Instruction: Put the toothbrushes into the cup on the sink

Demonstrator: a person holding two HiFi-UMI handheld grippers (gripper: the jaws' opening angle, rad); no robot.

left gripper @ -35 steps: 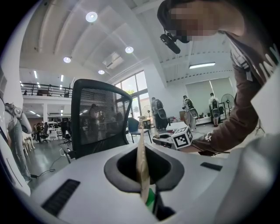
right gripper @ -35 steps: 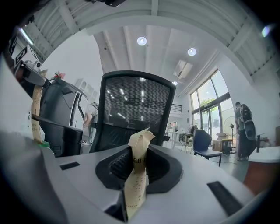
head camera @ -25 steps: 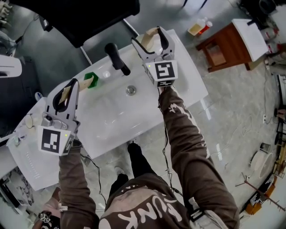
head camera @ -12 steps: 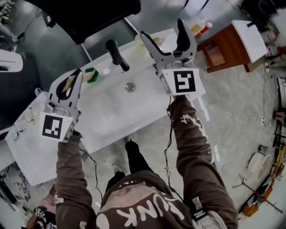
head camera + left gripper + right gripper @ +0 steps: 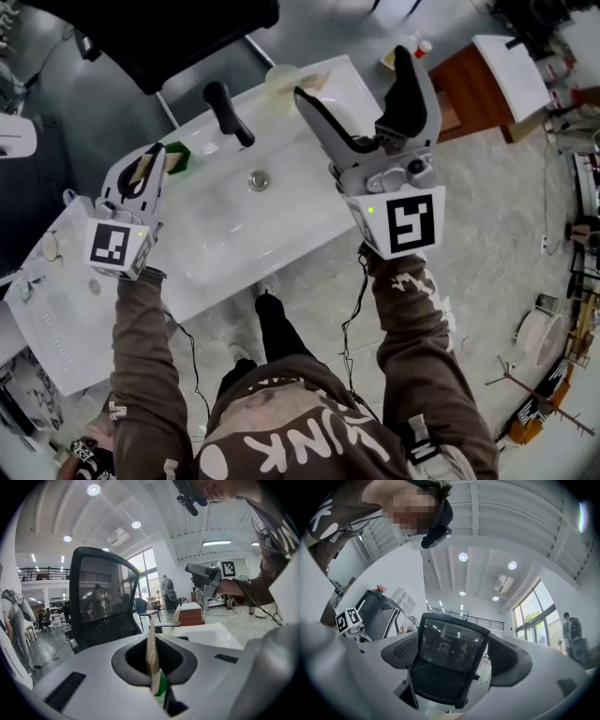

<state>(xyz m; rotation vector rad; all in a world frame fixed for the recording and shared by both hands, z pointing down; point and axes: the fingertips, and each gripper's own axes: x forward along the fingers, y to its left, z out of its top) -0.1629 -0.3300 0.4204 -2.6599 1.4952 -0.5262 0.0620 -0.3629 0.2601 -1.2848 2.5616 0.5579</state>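
One toothbrush (image 5: pixel 151 656) is in the left tool (image 5: pixel 153 157). It is a thin, flat, tan stick and looks like wood. The left tool is squeezed shut on it, low over the left end of the sink (image 5: pixel 309 202). A small green thing (image 5: pixel 177 155) sits just beside the tool's tip. I cannot tell what it is.

The cup (image 5: pixel 278 75) stands on the back edge of the sink, to the right of the black tap (image 5: pixel 225 111). It is pale and looks see-through. A tan bit (image 5: pixel 314 82) lies against it. I think that is another toothbrush, but it is too small to be sure.

The right tool (image 5: pixel 352 73) is up high over the right side of the sink. Its jaws are opening wide and nothing is between them.

So I think one brush is about done and the left one comes next. The left tool must carry its brush past the tap to the cup. Then it must stand the brush up, lower it in and let go. The cup looks light, so a bump could tip it.

The sink is white, smooth and shiny, with a round metal drain (image 5: pixel 259 178).
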